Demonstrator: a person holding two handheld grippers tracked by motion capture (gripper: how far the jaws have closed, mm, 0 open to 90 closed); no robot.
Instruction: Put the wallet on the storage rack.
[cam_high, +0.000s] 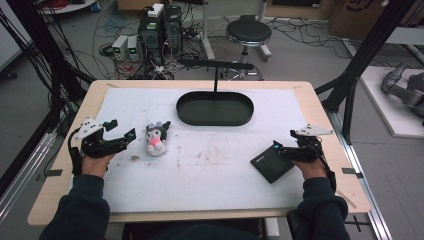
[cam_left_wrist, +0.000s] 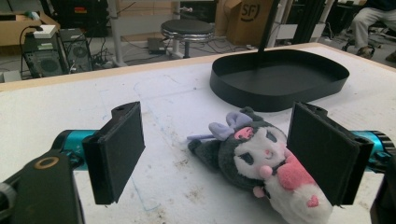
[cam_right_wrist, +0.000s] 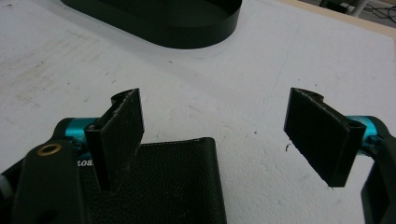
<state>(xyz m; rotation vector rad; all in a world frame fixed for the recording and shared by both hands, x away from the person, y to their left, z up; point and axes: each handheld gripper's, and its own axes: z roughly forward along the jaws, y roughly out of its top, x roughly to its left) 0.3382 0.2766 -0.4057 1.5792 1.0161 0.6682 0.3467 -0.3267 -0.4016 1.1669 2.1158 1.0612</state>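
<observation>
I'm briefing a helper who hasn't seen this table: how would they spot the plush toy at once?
Start at the black oval tray at the far middle of the white mat. Come toward the person and leftward to the plush toy, lying just ahead of the open left gripper. Unlike the flat black wallet, it is soft, dark grey, white and pink.

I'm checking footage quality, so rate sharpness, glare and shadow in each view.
High view: soft and low in detail, even light, the small black-and-white plush toy blurry. Left gripper view: toy sharp, the near black claw pads softer. Right gripper view: the black leather wallet shows grain, a soft shadow under the black oval tray; no glare.
</observation>
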